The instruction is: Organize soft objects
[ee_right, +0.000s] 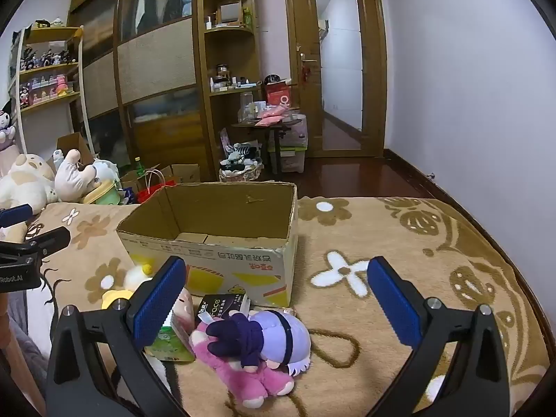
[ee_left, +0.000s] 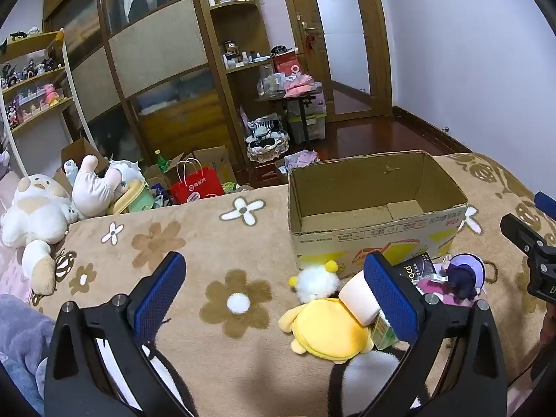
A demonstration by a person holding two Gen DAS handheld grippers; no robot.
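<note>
An open cardboard box (ee_left: pixel 378 232) (ee_right: pixel 222 257) stands empty on the flowered beige blanket (ee_left: pixel 194 243). In front of it lie a yellow plush (ee_left: pixel 326 326) (ee_right: pixel 114 295) with a white fluffy head, a white roll (ee_left: pixel 358 299), a green carton (ee_right: pixel 170 344), a black packet (ee_right: pixel 222 307) and a purple-haired doll on a pink plush (ee_right: pixel 257 351) (ee_left: pixel 458 278). My left gripper (ee_left: pixel 274 299) hovers open over the blanket, its right finger in front of the roll. My right gripper (ee_right: pixel 278 302) is open above the purple-haired doll, holding nothing.
Large white plush toys (ee_left: pixel 38 215) (ee_right: pixel 27 180) lie at the blanket's far left. Beyond the bed are a red bag (ee_left: pixel 196 187), boxes, a basket (ee_left: pixel 267 146), shelves and a wooden door (ee_right: pixel 337 69). Open blanket lies to the right of the box (ee_right: pixel 399 243).
</note>
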